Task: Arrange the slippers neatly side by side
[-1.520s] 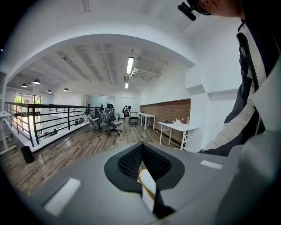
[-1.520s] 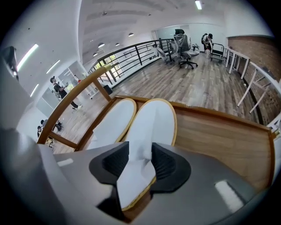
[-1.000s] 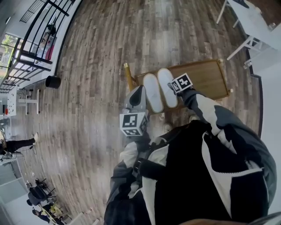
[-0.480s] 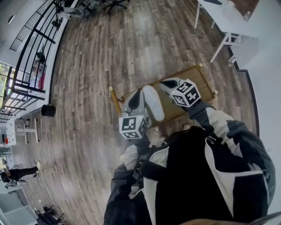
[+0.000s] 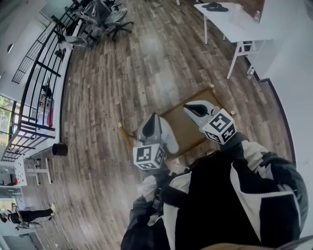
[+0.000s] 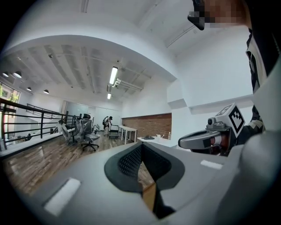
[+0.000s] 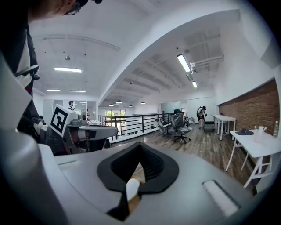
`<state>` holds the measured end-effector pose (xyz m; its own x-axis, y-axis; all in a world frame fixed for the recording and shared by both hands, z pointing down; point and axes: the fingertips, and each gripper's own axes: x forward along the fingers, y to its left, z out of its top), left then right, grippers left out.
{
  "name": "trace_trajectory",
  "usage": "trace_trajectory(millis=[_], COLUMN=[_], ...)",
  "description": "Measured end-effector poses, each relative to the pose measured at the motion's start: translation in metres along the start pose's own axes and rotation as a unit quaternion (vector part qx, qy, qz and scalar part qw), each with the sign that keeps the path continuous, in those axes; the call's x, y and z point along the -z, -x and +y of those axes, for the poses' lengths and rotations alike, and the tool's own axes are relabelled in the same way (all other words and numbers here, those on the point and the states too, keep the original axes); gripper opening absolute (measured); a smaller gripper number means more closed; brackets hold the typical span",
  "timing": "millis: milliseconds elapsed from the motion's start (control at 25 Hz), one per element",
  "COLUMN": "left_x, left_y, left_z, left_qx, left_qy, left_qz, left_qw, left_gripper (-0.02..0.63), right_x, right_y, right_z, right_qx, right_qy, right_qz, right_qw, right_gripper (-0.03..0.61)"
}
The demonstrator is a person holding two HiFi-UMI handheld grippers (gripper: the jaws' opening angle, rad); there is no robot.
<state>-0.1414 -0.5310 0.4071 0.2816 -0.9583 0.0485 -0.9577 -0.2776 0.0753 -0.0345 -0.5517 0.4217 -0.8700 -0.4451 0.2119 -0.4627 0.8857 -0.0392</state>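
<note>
One white slipper [image 5: 169,137] lies on a low wooden table [image 5: 188,128] below me; a second slipper is not visible. My left gripper [image 5: 153,117] hangs above the table's left end, covering part of that slipper, with its jaws shut and empty. My right gripper [image 5: 189,108] is raised over the table's far right part, also shut with nothing in it. Both point roughly level. In the left gripper view the shut left gripper [image 6: 141,149] faces the room with the right gripper [image 6: 206,139] beside it. Through the shut right gripper [image 7: 139,152], a bit of white slipper [image 7: 131,187] shows below.
A white table [image 5: 234,25] stands at the far right by a white wall. Office chairs [image 5: 100,12] are at the back left, a black railing [image 5: 36,78] runs along the left, and a black bin [image 5: 59,149] sits on the wooden floor.
Both grippers have lifted up and away from the slippers on the table, the right one the most. The head view has tilted up, showing more of the room.
</note>
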Motion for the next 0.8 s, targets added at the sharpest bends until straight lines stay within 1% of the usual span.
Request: trace_trajectory(millis=[120, 280, 800], left_x=[-0.002, -0.001, 0.004], left_y=[-0.010, -0.019, -0.025], left_z=[-0.011, -0.023, -0.047], left_qx=[0.004, 0.009, 0.019], left_qy=[-0.004, -0.003, -0.001], left_qz=[-0.004, -0.006, -0.001], left_qw=[1.0000, 0.9999, 0.9998], left_gripper=[0.018, 0.018, 0.018], right_x=[0.001, 0.006, 0.013], right_y=[0.014, 0.025, 0.048], right_z=[-0.011, -0.022, -0.035], right_qx=[0.011, 0.016, 0.039], right_qy=[0.005, 0.009, 0.009], right_qz=[-0.005, 0.001, 0.001], right_qw=[1.000, 1.000, 0.999], right_gripper=[0.002, 0.000, 0.000])
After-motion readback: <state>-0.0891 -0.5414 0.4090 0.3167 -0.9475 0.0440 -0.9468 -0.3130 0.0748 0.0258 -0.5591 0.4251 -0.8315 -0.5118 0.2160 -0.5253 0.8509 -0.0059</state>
